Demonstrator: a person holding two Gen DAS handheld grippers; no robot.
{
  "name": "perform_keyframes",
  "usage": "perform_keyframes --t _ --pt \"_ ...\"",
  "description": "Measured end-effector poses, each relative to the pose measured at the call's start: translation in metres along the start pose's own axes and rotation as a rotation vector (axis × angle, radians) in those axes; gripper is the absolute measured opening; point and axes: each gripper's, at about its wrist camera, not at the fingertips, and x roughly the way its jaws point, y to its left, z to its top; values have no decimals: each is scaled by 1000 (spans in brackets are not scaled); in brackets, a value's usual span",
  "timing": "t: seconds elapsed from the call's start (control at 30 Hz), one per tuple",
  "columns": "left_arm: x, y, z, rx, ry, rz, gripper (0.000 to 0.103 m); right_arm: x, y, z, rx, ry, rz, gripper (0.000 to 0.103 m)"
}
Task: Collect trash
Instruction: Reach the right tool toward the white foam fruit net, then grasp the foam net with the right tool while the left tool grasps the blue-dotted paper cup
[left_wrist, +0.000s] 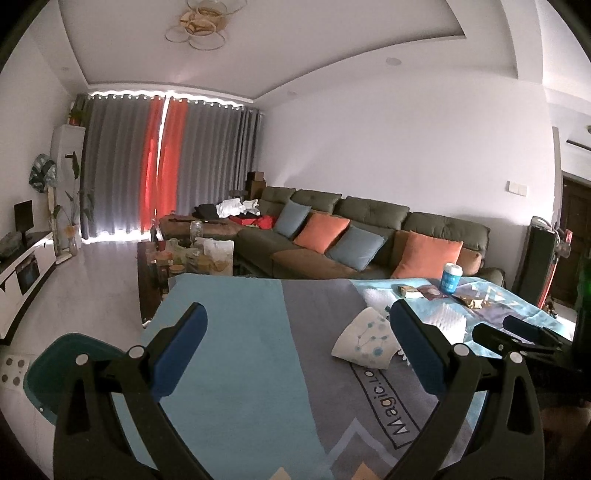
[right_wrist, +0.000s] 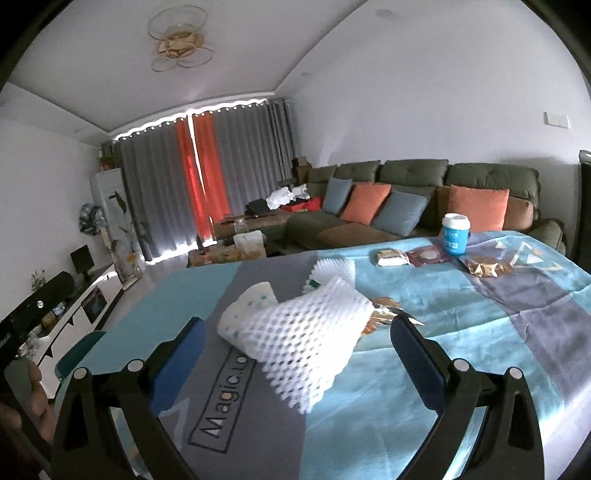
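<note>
A white foam net (right_wrist: 306, 332) lies on the tablecloth, in the gap between the spread fingers of my right gripper (right_wrist: 299, 350), which is open and touches nothing. Just behind the net lie a flattened dotted paper cup (right_wrist: 251, 306), a second foam net (right_wrist: 332, 271) and a gold wrapper (right_wrist: 384, 314). My left gripper (left_wrist: 301, 350) is open and empty above bare cloth. The paper cup (left_wrist: 364, 341) sits just left of its right finger. The right gripper's dark fingers (left_wrist: 524, 330) show at the right, beside the foam net (left_wrist: 448, 321).
Further back on the table stand a blue cup with a white lid (right_wrist: 455, 234) and several snack wrappers (right_wrist: 393, 256). A teal bin (left_wrist: 62, 365) sits on the floor off the table's left edge. A sofa (left_wrist: 369, 229) and a cluttered coffee table (left_wrist: 184, 254) lie beyond.
</note>
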Motion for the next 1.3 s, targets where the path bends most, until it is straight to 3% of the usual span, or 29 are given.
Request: perform_keyframes --t 0.37,0.5,0.9,0.97,1.3 --pt "37 0 -8 14 58 -38 98 23 -11 -1 28 57 -36 96" --pt "51 2 -8 16 76 -51 98 40 -18 -1 63 105 -34 91" --pt "92 -13 -9 37 132 -76 98 73 -32 -9 154 227 37 54" --pt "96 -16 -8 44 133 -83 98 74 -31 -11 160 239 49 40" --pt "128 -44 -6 111 158 -139 98 63 -43 -16 194 235 93 10"
